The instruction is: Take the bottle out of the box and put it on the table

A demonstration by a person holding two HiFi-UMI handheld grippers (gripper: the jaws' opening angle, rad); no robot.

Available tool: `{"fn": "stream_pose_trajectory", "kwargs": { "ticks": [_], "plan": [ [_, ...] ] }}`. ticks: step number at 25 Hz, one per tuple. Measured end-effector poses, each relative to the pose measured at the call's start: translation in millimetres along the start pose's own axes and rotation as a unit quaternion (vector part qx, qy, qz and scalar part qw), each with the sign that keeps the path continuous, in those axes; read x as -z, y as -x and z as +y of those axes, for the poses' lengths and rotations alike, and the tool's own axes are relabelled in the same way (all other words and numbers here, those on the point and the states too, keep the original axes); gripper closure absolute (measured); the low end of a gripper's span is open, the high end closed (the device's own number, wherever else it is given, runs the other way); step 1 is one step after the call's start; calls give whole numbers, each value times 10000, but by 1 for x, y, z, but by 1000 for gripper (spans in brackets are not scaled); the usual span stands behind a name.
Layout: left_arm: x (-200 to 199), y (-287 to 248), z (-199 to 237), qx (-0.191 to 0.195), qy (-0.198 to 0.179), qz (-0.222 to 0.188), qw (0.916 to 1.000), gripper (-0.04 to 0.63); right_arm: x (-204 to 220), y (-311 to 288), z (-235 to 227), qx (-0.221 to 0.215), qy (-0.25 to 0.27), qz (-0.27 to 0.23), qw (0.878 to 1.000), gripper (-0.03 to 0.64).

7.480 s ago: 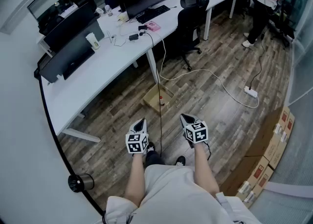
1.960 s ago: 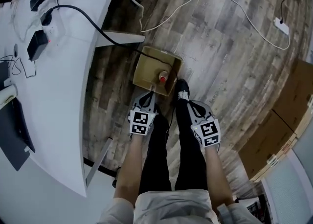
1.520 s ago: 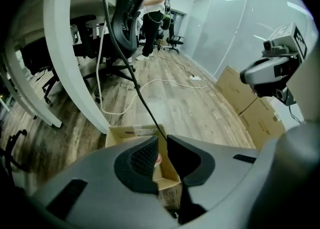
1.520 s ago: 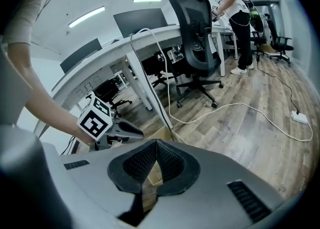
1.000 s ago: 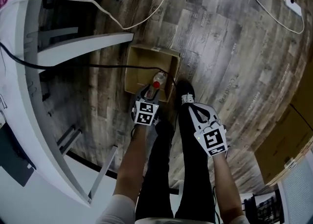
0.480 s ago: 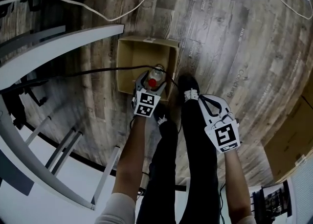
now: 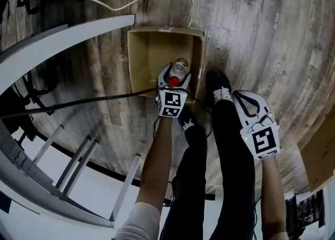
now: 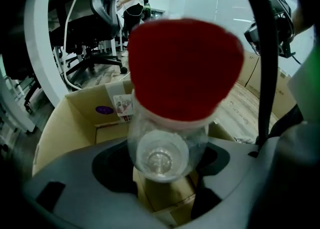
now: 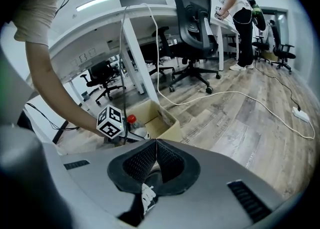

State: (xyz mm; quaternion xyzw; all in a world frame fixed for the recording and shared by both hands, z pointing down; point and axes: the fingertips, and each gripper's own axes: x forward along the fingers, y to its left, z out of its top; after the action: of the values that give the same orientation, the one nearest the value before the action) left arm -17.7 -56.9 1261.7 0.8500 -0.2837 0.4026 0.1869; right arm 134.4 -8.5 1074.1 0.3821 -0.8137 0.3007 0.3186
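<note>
Between the left claw's (image 8: pixel 162 160) released, just-closing jaws, only its view shows bottle's (image 8: pixel 160 143) base.

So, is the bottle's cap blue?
No, the bottle in the box has a red cap.

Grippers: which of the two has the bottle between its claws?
The left gripper, over the box: the red-capped bottle stands between its jaws, which have just been closing slightly. The right gripper is shut and empty, away from the box.
</note>
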Motion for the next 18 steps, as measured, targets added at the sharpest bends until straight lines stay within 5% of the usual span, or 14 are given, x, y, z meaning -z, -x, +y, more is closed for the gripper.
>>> {"fn": "stream_pose_trajectory", "kwargs": {
  "ticks": [18],
  "plan": [
    [-34,106,45,-530,248,-137,9982,273,-60,40,45,-13,208,-157,9997,577]
  ]
}}
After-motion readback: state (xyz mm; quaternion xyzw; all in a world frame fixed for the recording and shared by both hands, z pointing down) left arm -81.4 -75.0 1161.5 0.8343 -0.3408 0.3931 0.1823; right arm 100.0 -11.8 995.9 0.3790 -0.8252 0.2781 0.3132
